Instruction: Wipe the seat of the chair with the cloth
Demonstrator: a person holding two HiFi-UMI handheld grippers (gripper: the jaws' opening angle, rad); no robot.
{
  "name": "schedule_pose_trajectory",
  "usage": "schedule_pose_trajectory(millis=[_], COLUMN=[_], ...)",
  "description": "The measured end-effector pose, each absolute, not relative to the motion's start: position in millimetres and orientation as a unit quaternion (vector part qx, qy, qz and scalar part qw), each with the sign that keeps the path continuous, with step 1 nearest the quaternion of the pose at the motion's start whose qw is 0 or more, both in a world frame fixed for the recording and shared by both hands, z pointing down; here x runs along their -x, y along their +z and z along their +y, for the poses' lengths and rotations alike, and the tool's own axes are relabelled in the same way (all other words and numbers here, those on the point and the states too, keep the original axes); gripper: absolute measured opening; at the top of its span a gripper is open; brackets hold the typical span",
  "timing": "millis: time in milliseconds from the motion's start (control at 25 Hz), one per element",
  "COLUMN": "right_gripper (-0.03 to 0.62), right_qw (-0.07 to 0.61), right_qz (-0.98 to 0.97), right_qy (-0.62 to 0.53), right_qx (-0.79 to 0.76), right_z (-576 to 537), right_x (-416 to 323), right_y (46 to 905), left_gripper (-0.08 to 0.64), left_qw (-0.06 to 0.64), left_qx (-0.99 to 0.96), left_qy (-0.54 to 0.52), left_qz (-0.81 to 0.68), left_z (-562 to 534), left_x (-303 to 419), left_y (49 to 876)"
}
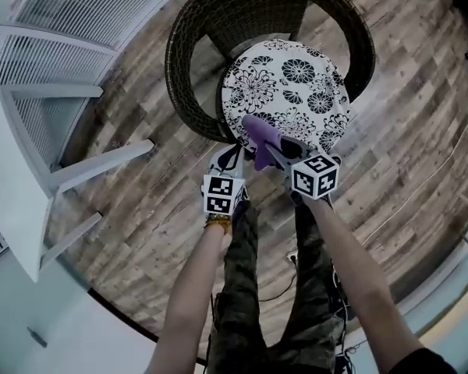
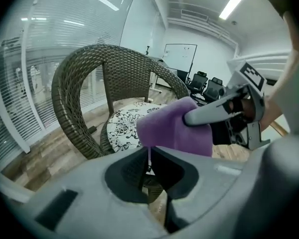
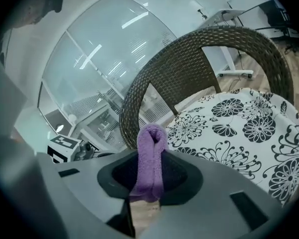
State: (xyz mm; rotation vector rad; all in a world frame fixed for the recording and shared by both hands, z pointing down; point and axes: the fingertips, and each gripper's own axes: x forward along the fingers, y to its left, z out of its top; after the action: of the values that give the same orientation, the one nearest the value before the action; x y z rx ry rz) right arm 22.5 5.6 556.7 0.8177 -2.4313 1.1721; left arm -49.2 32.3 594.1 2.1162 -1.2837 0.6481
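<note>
Grips the purple cloth (image 3: 150,158) in the right gripper (image 3: 148,185), jaws clamped on a folded band that stands up in a loop between them. Holds the left gripper (image 2: 148,159) just beside it, jaws closed together on a thin purple edge hanging from the cloth's underside. Hovers both grippers at the near edge of the round seat (image 1: 296,84), white with black flowers, set inside the dark wicker chair (image 1: 189,61); cannot tell whether the cloth touches the seat. Stands on a wood-plank floor (image 1: 140,232), with a white frame (image 1: 31,170) off to the left.
</note>
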Motion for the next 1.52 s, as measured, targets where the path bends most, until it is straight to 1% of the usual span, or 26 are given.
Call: schedule_pose_trajectory(millis=[280,360,480,560,680,800,920,1040,1160,1360,1520], right_gripper=[0.100,0.100,0.101,0.103,0.101,0.100,0.100,0.100,0.100,0.100,0.100], right_qw=[0.182,0.208,0.271,0.287,0.290,0.289,0.289,0.294,0.322,0.375,0.380], right_qz=[-0.835,-0.827,-0.804,-0.791,-0.780,-0.780,-0.792,-0.815,-0.820,-0.819,-0.820], right_qy=[0.452,0.454,0.443,0.443,0.433,0.423,0.415,0.404,0.394,0.352,0.341], right_qx=[-0.255,-0.259,-0.289,-0.309,-0.348,-0.359,-0.342,-0.295,-0.264,-0.254,-0.259], right_z=[16,15,8,2,-8,-9,-7,2,11,11,7], right_x=[-15,-15,-29,-38,-53,-60,-58,-42,-35,-46,-58], right_y=[604,620,649,658,660,660,660,656,660,668,670], left_gripper=[0.023,0.023,0.023,0.023,0.023,0.023,0.023,0.023,0.023,0.021,0.020], left_qw=[0.324,0.337,0.341,0.348,0.364,0.370,0.378,0.381,0.392,0.398,0.416], left_qx=[-0.777,-0.768,-0.763,-0.755,-0.733,-0.725,-0.727,-0.725,-0.716,-0.708,-0.696], left_qy=[0.263,0.257,0.252,0.241,0.218,0.221,0.242,0.264,0.279,0.298,0.282], left_qz=[-0.471,-0.480,-0.487,-0.501,-0.532,-0.537,-0.520,-0.510,-0.506,-0.502,-0.512], left_z=[35,34,34,34,33,34,38,39,37,39,40], left_x=[36,36,31,33,43,43,35,34,32,31,34], left_y=[639,646,650,651,652,657,667,675,680,683,684])
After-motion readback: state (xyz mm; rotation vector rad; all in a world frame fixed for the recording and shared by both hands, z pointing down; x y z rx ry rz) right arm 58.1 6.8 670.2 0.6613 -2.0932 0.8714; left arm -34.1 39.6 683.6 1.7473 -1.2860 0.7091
